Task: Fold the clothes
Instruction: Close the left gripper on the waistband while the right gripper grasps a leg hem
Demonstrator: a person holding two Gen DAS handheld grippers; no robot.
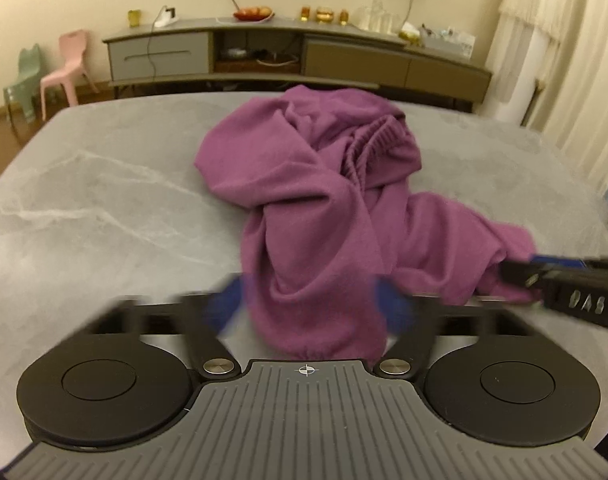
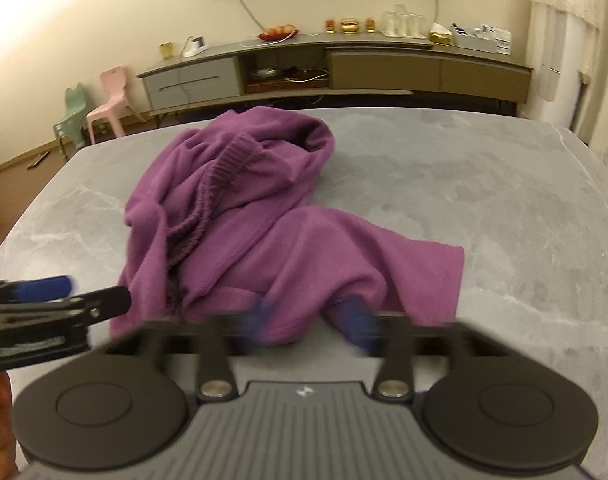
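Left wrist view: left gripper, blurred, has its blue fingertips spread wide, straddling the near hem of the purple garment; contact cannot be confirmed. That garment lies crumpled mid-table on the grey marble table, its ribbed waistband toward 12 o'clock. At 3 o'clock the right gripper meets a cloth edge. Right wrist view: right gripper, also blurred, jaws moderately apart, sits at the hem; whether it pinches fabric cannot be told. At 9 o'clock the left gripper stands beside the garment.
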